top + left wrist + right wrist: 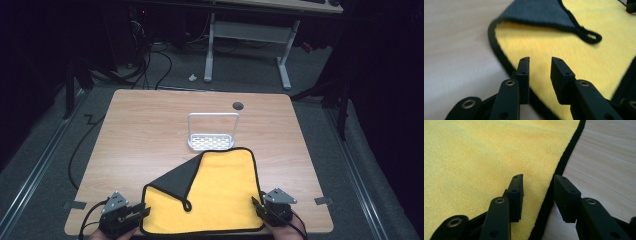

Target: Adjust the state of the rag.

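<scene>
A yellow cloth (220,195) with black edging lies flat near the table's front edge. Its far left corner is folded over, showing a dark grey underside (177,177) and a small hanging loop (187,205). My left gripper (145,211) is open at the cloth's near left edge, jaws low over the yellow cloth (554,50) and its black hem (499,50). At the near right edge my right gripper (256,204) is open, its jaws straddling the black hem (564,162) of the cloth (486,157). Nothing is held.
A small metal rack (212,135) with a tall wire handle stands just beyond the cloth's far edge. A round cable hole (238,105) sits near the wooden table's (150,125) back edge. A desk frame (245,45) and cables are on the floor behind.
</scene>
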